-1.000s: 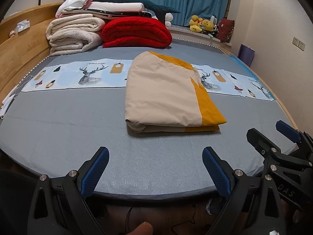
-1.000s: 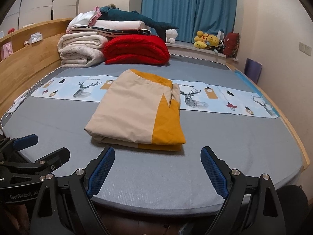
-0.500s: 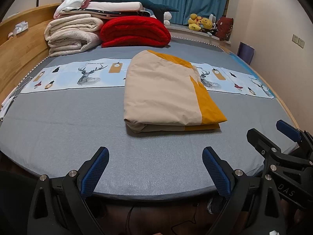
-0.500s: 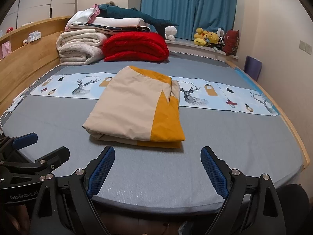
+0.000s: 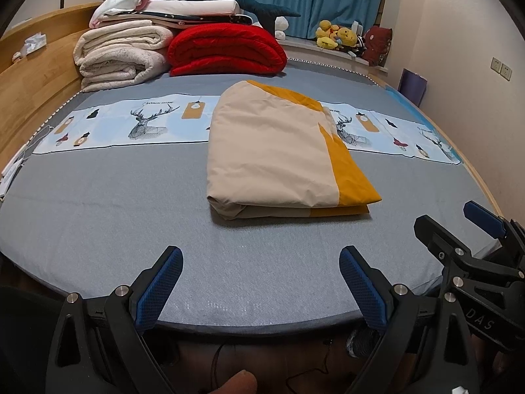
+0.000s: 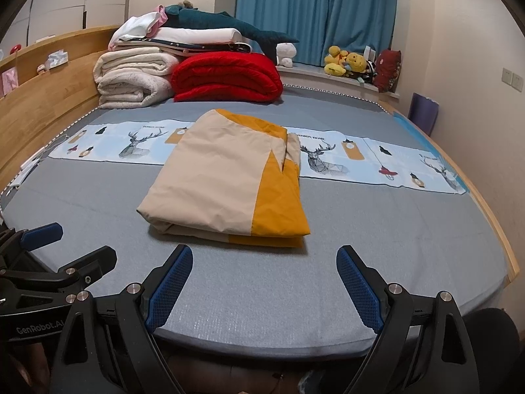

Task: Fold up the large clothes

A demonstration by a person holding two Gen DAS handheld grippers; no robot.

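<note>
A beige and mustard-yellow garment (image 5: 279, 151) lies folded in a neat rectangle in the middle of the grey bed (image 5: 115, 223); it also shows in the right wrist view (image 6: 226, 180). My left gripper (image 5: 261, 282) is open and empty, held over the bed's near edge, short of the garment. My right gripper (image 6: 264, 282) is open and empty too, beside it at the same edge. Each gripper shows at the side of the other's view: the right gripper (image 5: 459, 229) and the left gripper (image 6: 72, 246).
A deer-print strip (image 5: 131, 124) runs across the bed under the garment. Folded white blankets (image 5: 121, 52), a red quilt (image 5: 226, 49) and a dark plush shark are stacked at the back. A wooden headboard (image 5: 29, 88) is on the left, plush toys (image 5: 338, 34) and blue curtains behind.
Both grippers have drawn slightly back and up from the bed edge, staying open. The folded garment has not moved.
</note>
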